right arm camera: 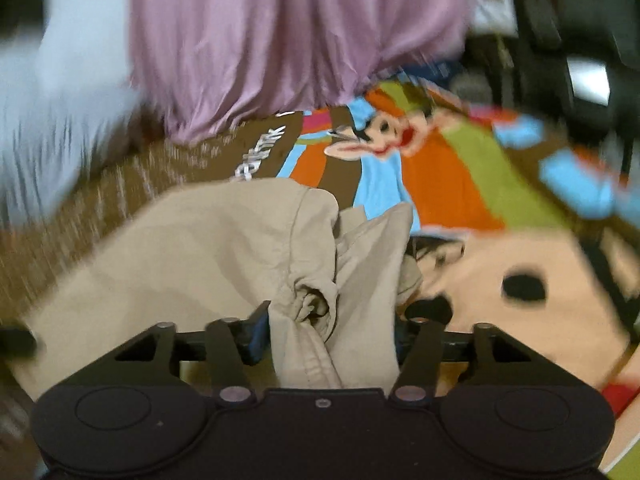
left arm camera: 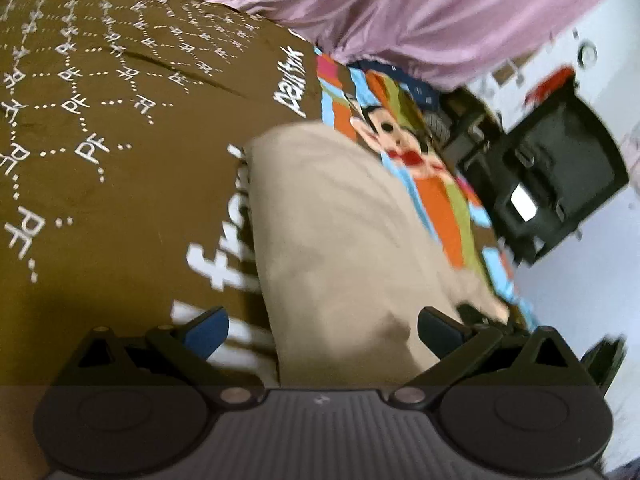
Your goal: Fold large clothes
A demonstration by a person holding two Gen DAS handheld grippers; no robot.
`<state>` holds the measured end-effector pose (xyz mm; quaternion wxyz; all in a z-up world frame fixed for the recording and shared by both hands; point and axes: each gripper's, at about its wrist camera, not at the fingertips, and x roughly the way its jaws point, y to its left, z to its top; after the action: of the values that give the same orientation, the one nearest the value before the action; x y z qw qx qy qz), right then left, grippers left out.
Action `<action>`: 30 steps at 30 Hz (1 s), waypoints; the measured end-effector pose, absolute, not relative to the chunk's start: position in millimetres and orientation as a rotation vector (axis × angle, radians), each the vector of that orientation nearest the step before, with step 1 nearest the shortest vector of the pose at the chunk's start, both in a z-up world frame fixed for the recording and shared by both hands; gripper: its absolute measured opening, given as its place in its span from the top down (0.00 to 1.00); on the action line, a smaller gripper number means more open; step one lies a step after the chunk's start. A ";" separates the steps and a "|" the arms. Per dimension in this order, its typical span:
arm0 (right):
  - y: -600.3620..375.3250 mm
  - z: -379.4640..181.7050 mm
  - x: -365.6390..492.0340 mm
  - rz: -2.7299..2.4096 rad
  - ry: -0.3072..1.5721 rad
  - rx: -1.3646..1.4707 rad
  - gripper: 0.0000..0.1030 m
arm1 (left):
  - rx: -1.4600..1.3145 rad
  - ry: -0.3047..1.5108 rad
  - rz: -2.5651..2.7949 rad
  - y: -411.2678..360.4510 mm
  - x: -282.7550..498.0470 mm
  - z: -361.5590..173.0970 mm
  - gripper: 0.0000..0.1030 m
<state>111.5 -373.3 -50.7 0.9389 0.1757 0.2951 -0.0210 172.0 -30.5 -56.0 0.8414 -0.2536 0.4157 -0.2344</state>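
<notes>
**Beige garment held at one end, spread over printed bedspread**

Right hand-held gripper (right arm camera: 332, 320): jaws drawn in on a bunched, knotted-looking fold of the beige garment (right arm camera: 192, 256). Cloth fills the gap between the fingers and hangs down toward the gripper body. From the grasp, the garment runs forward and to the gripper's left as a broad, mostly flat panel; a second flap stands just right of the bunch.

Left hand-held gripper (left arm camera: 322, 330): jaws stand wide apart. The beige garment (left arm camera: 336, 240) lies between and ahead of the fingers, but neither finger is seen pressing on it. Whether the cloth touches the pads cannot be told; the view is blurred.

Support: the garment rests on a bedspread (left arm camera: 100, 120), brown with a white dotted lattice and lettering to the left gripper's left, and bright stripes with a cartoon monkey face (right arm camera: 384, 132) ahead and right of both grippers.

Surroundings: a pink-purple fabric (right arm camera: 288, 36) lies beyond the garment, at the far edge of the bedspread. A black chair (left arm camera: 560, 168) stands off to the left gripper's right, past the bedspread's edge.
</notes>
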 end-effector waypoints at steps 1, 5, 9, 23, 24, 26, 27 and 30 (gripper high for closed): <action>-382.3 -52.7 111.9 -0.039 0.601 0.441 0.34 | -0.554 0.882 -0.488 -26.1 181.3 -57.1 0.01; -400.0 -57.4 114.6 -0.027 0.589 0.597 0.26 | -0.595 0.960 -0.499 -23.2 223.8 -70.3 0.01; -389.8 -57.9 118.4 0.003 0.582 0.534 0.15 | -0.684 1.026 -0.567 -28.6 256.8 -91.5 0.01; -374.3 -65.6 122.2 -0.062 0.611 0.395 0.49 | -0.373 1.037 -0.596 -90.8 265.6 -67.7 0.28; -372.6 -64.2 120.5 -0.063 0.604 0.386 0.52 | -0.336 1.013 -0.588 -95.9 260.3 -61.1 0.29; -368.7 -59.9 114.8 -0.059 0.575 0.359 0.67 | -0.260 0.956 -0.577 -104.6 247.1 -45.1 0.36; -365.2 -55.5 111.4 -0.051 0.555 0.341 0.71 | -0.228 0.931 -0.575 -106.8 241.9 -37.3 0.37; -354.0 -37.1 104.1 0.004 0.511 0.320 0.79 | -0.135 0.826 -0.596 -108.7 221.2 -10.6 0.44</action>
<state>104.1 -354.0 -37.1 0.9549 0.1575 0.2517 0.0021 221.2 -108.7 -10.6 0.8710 -0.0647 0.3949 -0.2850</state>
